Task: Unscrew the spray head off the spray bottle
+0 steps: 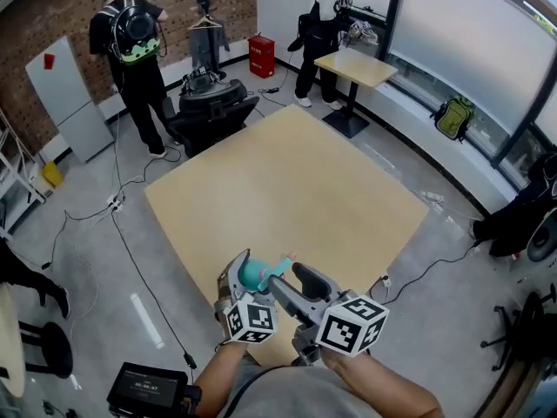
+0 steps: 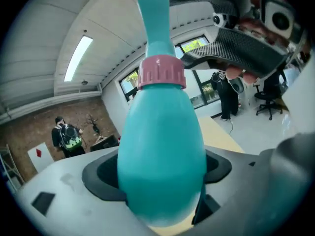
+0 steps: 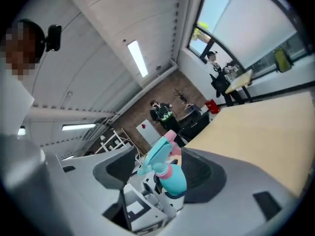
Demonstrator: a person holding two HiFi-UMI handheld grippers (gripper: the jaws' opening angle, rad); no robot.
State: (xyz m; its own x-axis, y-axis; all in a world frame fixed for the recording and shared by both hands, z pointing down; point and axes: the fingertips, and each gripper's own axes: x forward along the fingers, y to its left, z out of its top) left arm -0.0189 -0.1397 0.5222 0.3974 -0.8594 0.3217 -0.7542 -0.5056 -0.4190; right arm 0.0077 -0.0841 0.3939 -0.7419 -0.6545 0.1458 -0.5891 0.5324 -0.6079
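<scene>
A teal spray bottle [image 2: 162, 151] with a pink collar [image 2: 161, 73] fills the left gripper view, its body clamped between the dark pads. My left gripper [image 1: 247, 273] is shut on the bottle and holds it over the table's near edge. The teal spray head [image 3: 158, 154] with its pink nozzle stands between the pads [image 3: 203, 173] of my right gripper [image 1: 298, 277]. Those jaws are open, with a gap showing on each side of the head. In the head view the bottle [image 1: 255, 273] lies tilted between the two grippers.
The square wooden table [image 1: 287, 185] stretches away ahead. Beyond it are a black chair [image 1: 214, 104], a small table [image 1: 355, 66], cables on the floor, and two people standing at the far wall. A black device [image 1: 148, 391] sits at lower left.
</scene>
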